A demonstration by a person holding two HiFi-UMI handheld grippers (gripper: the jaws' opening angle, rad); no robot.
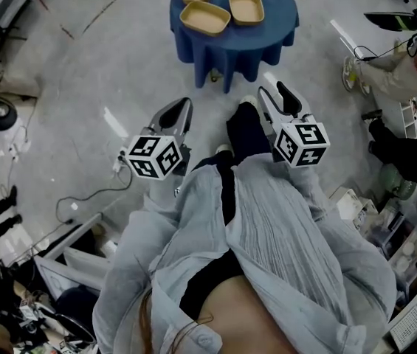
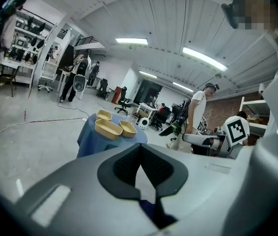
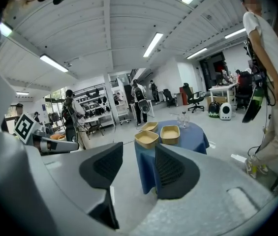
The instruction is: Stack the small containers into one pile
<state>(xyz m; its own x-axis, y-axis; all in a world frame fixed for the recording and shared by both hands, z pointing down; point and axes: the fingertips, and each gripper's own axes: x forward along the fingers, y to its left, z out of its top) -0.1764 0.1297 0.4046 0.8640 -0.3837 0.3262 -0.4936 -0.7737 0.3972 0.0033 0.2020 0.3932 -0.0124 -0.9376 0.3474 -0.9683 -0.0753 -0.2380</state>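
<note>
**A:** How many containers [image 1: 204, 18] are there?

**B:** Three, tan and all empty. They lie side by side on the one blue table [image 1: 230, 50], at twelve o'clock in the head view, and none is stacked.

**A:** And the grippers?

**B:** Two, both well apart from the table (lower in that view). The left gripper [image 1: 181, 109] is at seven o'clock of it, jaws together on nothing. The right gripper [image 1: 273, 93] is at five o'clock, jaws apart with nothing between them.

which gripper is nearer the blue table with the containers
Right. The right gripper is just in front of the blue table; the left gripper is further back, off to the table's left.
</note>
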